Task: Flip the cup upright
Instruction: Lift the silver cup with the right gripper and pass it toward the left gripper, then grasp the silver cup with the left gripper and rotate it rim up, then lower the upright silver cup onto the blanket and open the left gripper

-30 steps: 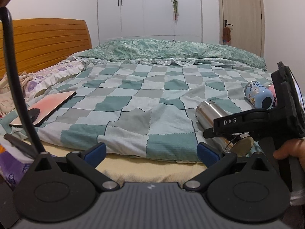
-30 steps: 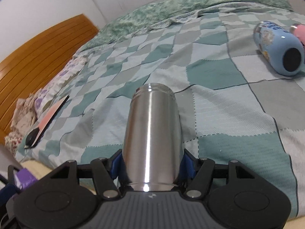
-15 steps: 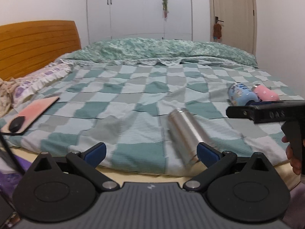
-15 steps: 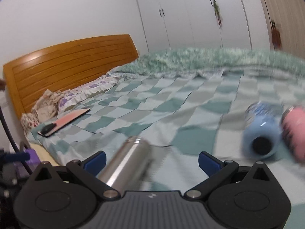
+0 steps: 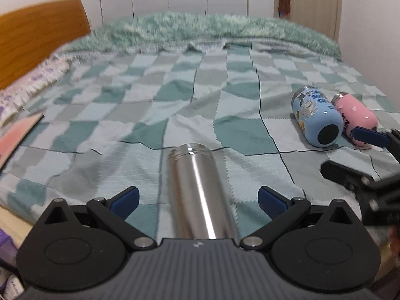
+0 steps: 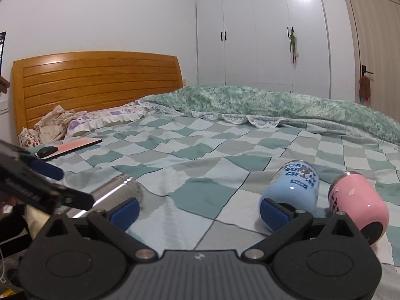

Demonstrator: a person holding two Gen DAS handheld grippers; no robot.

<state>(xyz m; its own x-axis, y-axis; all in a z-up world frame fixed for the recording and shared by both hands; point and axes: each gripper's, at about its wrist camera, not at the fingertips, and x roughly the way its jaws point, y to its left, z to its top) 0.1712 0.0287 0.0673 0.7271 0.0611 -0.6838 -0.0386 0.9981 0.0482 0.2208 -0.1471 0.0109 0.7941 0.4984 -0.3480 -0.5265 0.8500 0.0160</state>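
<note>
Lying sideways on quilt [image 5: 225,105]: steel cup [image 5: 200,192], between spread left gripper [image 5: 197,198] fingers, ungripped; right gripper [image 6: 198,208] spread, empty.

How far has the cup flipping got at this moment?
Done: nothing; the steel cup, blue cup and pink cup all lie on their sides on the bedspread. In hand: the left gripper is open with its fingers either side of the steel cup, not closed on it; the right gripper is open and empty beside the blue cup. Left: grasp, tip upright, release.
</note>
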